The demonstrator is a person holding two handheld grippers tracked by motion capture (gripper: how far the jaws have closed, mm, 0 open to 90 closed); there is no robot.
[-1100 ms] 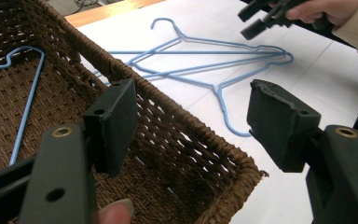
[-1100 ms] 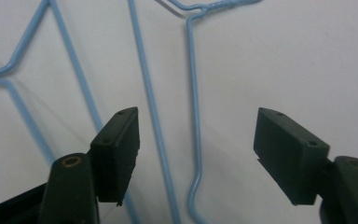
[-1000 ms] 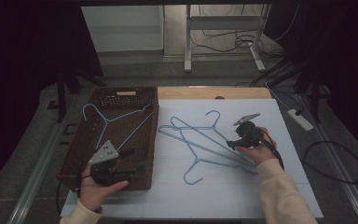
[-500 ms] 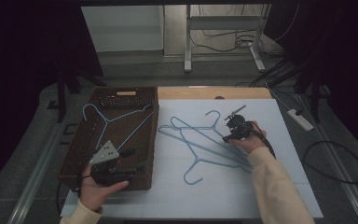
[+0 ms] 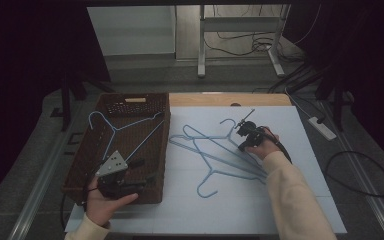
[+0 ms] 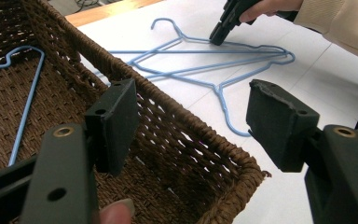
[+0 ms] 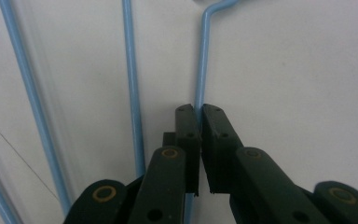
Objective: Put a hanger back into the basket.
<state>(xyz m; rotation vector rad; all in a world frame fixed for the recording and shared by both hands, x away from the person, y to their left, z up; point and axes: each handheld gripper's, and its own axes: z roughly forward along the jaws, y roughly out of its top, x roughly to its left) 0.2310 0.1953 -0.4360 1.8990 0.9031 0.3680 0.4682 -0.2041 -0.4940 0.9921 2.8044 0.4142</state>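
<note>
A: Where does the right gripper (image 5: 242, 145) stand?

B: Out on the white tabletop (image 5: 300, 200), over the pile of blue wire hangers (image 5: 215, 150). Its fingers (image 7: 189, 135) have just been closing, and in the right gripper view they are pinched on one hanger's thin wire (image 7: 200, 70), on the straight run just below the bend toward the hook.

A: And the left gripper (image 5: 145, 170)?

B: It hovers at the near corner of the woven basket (image 5: 82, 165), fingers (image 6: 114, 123) wide apart with nothing between them. One more blue hanger (image 5: 117, 135) lies inside the basket already.

A: How will the gripped hanger handle?

B: I judge it light and springy: thin wire that flexes a little but keeps its shape. The wire is smooth and round, so it may swivel or slip in a narrow pinch. Holding near the neck seems sensible, since the body would hang below it. The hangers overlap, so lifting one could drag a neighbour along.

A: Anything unclear?

B: From the high view I cannot tell how many hangers lie in the pile or which arm belongs to which; two or three seem likely. The right gripper view crops the hook, and the hand hides part of the gripper from above.
</note>
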